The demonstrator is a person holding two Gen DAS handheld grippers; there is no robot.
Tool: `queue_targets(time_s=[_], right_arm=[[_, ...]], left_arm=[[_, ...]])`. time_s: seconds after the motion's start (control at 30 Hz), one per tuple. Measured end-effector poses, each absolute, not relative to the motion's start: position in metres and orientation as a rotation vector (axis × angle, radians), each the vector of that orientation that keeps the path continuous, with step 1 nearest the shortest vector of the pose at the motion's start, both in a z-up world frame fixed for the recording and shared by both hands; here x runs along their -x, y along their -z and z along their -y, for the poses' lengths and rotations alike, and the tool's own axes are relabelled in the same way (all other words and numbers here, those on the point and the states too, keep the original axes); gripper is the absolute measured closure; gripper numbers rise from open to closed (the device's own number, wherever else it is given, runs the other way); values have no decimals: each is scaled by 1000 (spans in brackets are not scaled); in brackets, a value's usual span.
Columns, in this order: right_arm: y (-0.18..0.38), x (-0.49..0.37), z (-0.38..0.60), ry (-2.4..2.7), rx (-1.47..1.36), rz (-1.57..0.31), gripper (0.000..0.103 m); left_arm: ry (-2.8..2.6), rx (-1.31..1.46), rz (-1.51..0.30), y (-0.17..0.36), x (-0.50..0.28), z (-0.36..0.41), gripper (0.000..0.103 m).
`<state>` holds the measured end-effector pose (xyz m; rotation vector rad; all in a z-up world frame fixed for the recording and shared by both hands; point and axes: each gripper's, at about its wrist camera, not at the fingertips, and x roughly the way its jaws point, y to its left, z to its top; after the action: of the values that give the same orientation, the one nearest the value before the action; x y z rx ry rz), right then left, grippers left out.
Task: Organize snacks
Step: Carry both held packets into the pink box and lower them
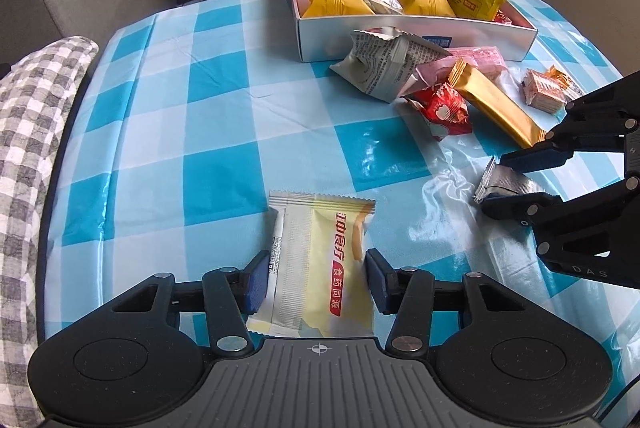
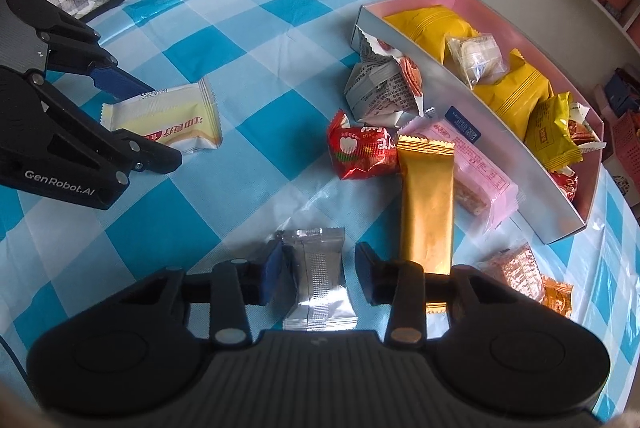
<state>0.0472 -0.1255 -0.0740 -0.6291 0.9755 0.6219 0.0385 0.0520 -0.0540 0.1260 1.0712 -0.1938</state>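
Observation:
My left gripper (image 1: 316, 276) is open around a pale yellow snack packet (image 1: 320, 264) lying on the checked tablecloth; its pads sit at both sides of the packet, close to it. The packet also shows in the right wrist view (image 2: 168, 121). My right gripper (image 2: 318, 274) is open around a small silver foil packet (image 2: 318, 280); the left pad touches it and the right pad stands apart. The silver packet also shows in the left wrist view (image 1: 504, 183). A pink-lined box (image 1: 412, 35) (image 2: 460, 79) at the far side holds several yellow and clear-wrapped snacks.
Loose snacks lie in front of the box: a grey-white bag (image 2: 380, 87), a red packet (image 2: 360, 147), a gold bar (image 2: 426, 207), a pink bar (image 2: 476, 167) and a wafer packet (image 2: 516, 272). A checked cushion (image 1: 28, 131) lies past the table's left edge. Shelves stand behind.

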Motion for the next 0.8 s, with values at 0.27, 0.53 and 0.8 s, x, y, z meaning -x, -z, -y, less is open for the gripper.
queue_targets(time_s=[0.27, 0.53, 0.8], right_arm=[[62, -45, 127, -620, 586, -953, 87], [41, -59, 144, -571, 417, -948, 88], [16, -77, 173, -544, 176, -916, 88]], left_arm=[[197, -93, -1062, 47, -41, -52, 60], [189, -42, -1031, 31, -43, -53, 60], [175, 28, -978, 9, -54, -46, 60]])
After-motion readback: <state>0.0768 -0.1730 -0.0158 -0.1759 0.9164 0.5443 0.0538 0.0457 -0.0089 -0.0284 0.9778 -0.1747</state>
